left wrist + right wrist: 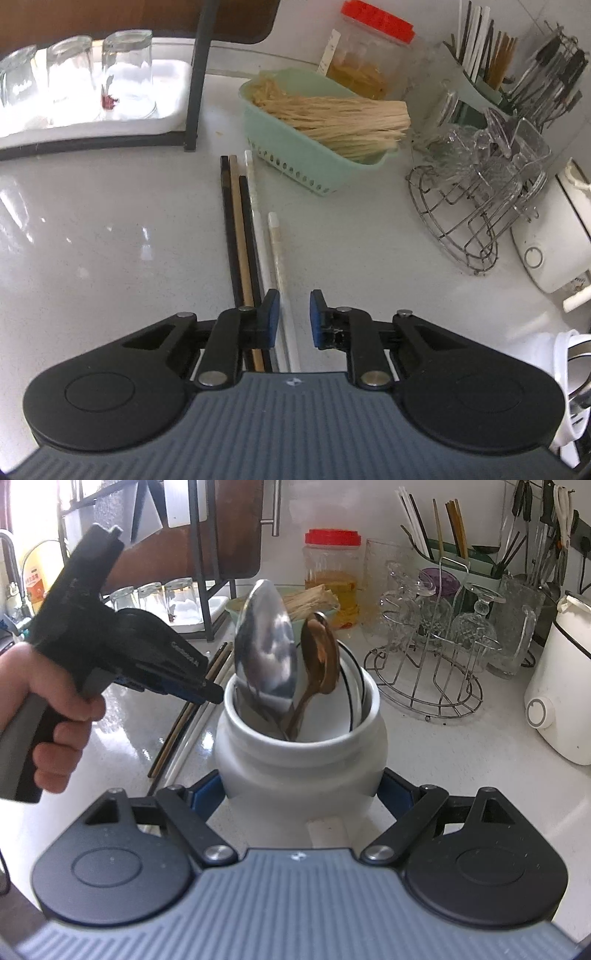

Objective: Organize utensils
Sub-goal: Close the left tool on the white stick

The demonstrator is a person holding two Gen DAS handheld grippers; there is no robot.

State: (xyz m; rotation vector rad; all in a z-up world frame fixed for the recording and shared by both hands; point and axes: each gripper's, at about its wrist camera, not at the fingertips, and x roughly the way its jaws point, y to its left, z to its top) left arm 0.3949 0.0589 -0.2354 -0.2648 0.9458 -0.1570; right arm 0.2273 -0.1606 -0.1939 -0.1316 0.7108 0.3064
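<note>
Several chopsticks [243, 236], black, brown and white, lie side by side on the white counter. My left gripper [293, 317] hovers open over their near ends, with a white chopstick [280, 280] between its jaws, not gripped. In the right wrist view the left gripper [212, 694] points down beside a white ceramic jar [301, 749]. My right gripper [301, 794] is shut on the jar's lower body. The jar holds a steel spoon [266, 653], a brown spoon [321, 657] and white spoons [352, 698].
A mint basket of wooden sticks [321, 122] stands behind the chopsticks. A wire rack with glassware [480, 192], a chopstick holder [480, 55], a red-lidded jar [369, 51], a white appliance [554, 236] and upturned glasses on a tray [74, 77] ring the counter.
</note>
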